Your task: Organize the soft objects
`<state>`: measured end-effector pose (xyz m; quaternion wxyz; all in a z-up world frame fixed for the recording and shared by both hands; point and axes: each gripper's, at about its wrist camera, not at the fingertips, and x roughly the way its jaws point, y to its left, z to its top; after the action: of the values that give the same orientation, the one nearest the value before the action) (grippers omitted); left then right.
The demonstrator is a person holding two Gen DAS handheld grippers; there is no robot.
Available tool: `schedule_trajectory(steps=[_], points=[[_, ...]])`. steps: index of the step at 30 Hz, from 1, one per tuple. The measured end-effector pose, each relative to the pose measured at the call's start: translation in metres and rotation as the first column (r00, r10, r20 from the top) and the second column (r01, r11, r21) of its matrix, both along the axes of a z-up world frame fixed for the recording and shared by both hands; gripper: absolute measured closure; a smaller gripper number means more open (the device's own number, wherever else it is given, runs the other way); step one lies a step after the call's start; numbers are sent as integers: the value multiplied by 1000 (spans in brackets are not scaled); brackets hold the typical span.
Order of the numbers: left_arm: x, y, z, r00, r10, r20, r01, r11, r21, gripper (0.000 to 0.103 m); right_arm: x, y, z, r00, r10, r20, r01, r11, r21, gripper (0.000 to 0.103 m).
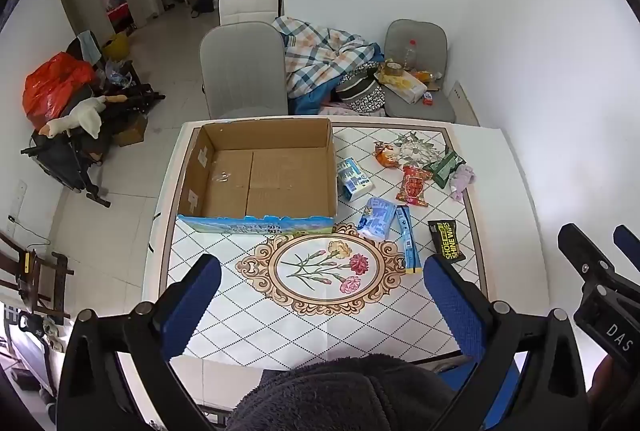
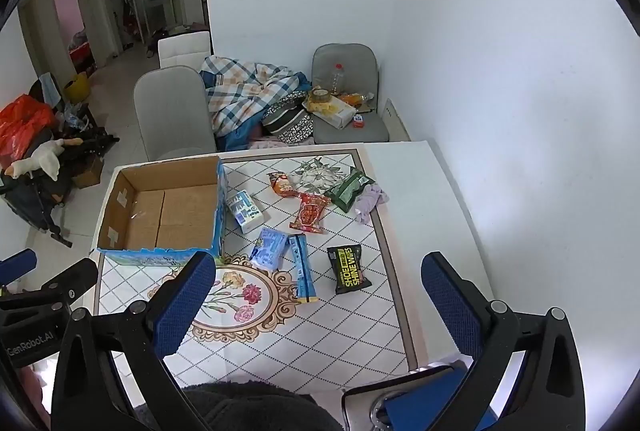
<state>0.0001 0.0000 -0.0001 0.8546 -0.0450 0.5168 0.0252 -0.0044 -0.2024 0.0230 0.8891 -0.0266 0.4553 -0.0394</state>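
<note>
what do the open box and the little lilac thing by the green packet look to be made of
Open brown box: corrugated cardboard, matte; flap seams and clear tape show on its floor, with a glossy blue print outside. Small lilac item: likely soft fabric or plush, crumpled and matte, though too small to be sure.

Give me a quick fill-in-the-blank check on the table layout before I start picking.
1. The cardboard box holds ____ packets.
2. The black packet reads SHOE SHINE ____.
3. The lilac cloth lies right beside the ____ packet.
4. The jaws of the left gripper and the right gripper both stand ____.

Missing words: no; WIPES; green; open
</note>
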Motion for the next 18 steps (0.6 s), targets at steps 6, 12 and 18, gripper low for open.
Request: schedule_trajectory(steps=[6, 12, 18], points=[[2, 1, 0, 1000, -2, 2, 2, 1000, 3, 0, -1, -2, 4, 1000, -2, 7, 2, 1000, 19, 0], [5, -3, 6, 1000, 7, 14, -7, 1000, 14, 0, 3, -6, 9, 1000, -4, 3, 4, 1000, 16, 0], [4, 5, 9, 1000, 6, 15, -6, 1000, 5, 0, 3, 1, 5, 1000, 3, 1, -3, 1000, 10, 0]])
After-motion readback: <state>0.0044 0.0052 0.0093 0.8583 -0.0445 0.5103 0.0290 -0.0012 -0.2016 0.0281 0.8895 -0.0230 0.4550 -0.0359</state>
